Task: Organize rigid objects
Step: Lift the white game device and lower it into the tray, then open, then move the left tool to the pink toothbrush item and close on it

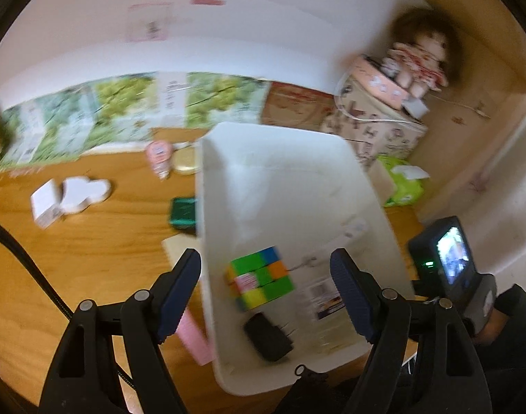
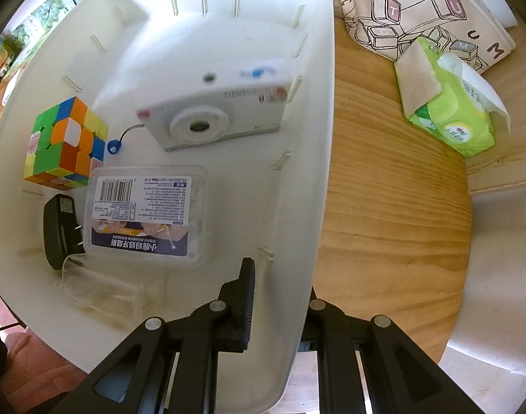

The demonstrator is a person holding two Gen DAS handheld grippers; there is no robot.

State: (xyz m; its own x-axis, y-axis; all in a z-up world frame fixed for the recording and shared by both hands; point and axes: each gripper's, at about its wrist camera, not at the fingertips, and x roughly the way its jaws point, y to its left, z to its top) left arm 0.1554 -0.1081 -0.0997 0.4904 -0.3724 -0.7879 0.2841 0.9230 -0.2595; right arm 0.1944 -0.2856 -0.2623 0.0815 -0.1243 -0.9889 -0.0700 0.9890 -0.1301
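Observation:
A white plastic bin (image 1: 283, 172) stands on the wooden table. Inside it lie a colourful puzzle cube (image 1: 259, 277), a black charger (image 1: 268, 341), a white toy camera (image 2: 221, 110) and a clear labelled box (image 2: 145, 214). My left gripper (image 1: 264, 258) hovers open above the bin's near end; the cube is below it and nothing is between its fingers. My right gripper (image 2: 280, 293) points straight down and is shut on the bin's right wall (image 2: 304, 138). One finger (image 2: 247, 296) is inside the bin and the other is hidden behind the wall.
Left of the bin lie a heart-shaped white box (image 1: 87, 193), a small white carton (image 1: 45, 207), a green item (image 1: 183, 212), a pink tube (image 1: 159, 157) and a pink strip (image 1: 194, 338). A green tissue pack (image 2: 452, 117) and a printed canvas bag (image 2: 418, 10) sit to the right.

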